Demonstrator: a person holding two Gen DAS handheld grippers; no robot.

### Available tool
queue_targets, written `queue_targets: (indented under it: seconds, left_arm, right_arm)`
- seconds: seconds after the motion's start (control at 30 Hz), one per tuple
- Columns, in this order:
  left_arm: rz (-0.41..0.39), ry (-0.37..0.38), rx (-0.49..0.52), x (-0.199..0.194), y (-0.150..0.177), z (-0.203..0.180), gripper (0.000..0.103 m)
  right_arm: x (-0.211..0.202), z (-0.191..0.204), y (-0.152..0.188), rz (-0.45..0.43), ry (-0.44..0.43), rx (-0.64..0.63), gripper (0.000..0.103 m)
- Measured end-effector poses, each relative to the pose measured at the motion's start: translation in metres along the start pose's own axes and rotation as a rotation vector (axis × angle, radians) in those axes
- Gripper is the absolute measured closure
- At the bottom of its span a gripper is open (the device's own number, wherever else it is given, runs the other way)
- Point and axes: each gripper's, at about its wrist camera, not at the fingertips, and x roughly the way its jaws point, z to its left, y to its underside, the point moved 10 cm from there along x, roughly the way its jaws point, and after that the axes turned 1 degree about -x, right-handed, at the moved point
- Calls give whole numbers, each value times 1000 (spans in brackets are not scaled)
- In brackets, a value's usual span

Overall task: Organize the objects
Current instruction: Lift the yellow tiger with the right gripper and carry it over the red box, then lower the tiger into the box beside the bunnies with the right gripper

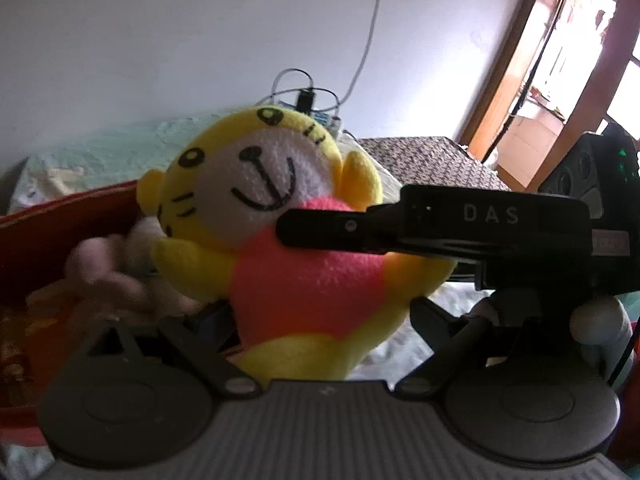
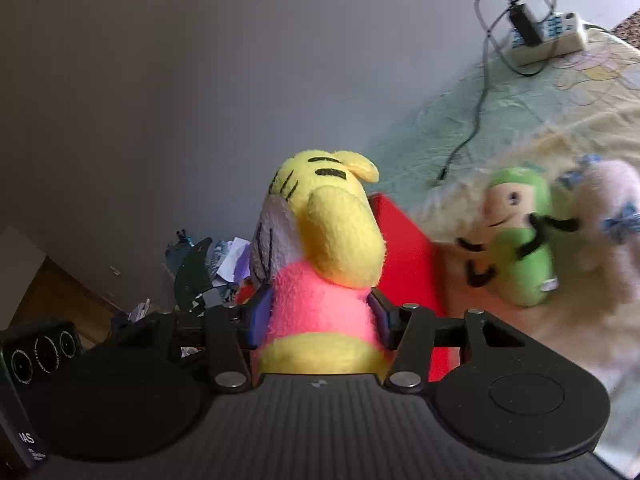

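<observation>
left gripper (image 1: 316,312) clamps tiger plush (image 1: 280,216) | right gripper (image 2: 318,316) clamps it too | red box (image 2: 408,248) behind | green plush (image 2: 520,236) right, apart

Yellow plush tiger (image 1: 280,216), pink shirt, black whisker stripes; red box (image 2: 404,248).

I read "DAS" in pale capitals on the black arm of the right claw (image 1: 320,224) crossing my left view. On my right view, a black device (image 2: 24,420) at the lower left edge shows "IAS"; its smaller print is illegible.
</observation>
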Motion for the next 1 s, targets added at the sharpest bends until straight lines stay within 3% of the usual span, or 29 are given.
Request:
queue_targets:
  seconds: [0.3, 0.5, 0.83, 1.0]
  left_arm:
    - [-38, -62, -29, -38, 3, 65, 11]
    - [-36, -76, -86, -49, 8, 115, 9]
    - [4, -83, -171, -30, 21, 175, 6]
    - [34, -86, -189, -16, 27, 193, 4]
  right_arm:
    - [57, 51, 19, 13, -25, -21, 49]
    - [97, 63, 28, 41, 2, -11, 49]
    - [145, 53, 36, 67, 102, 4, 49]
    - [158, 51, 37, 69, 137, -62, 44]
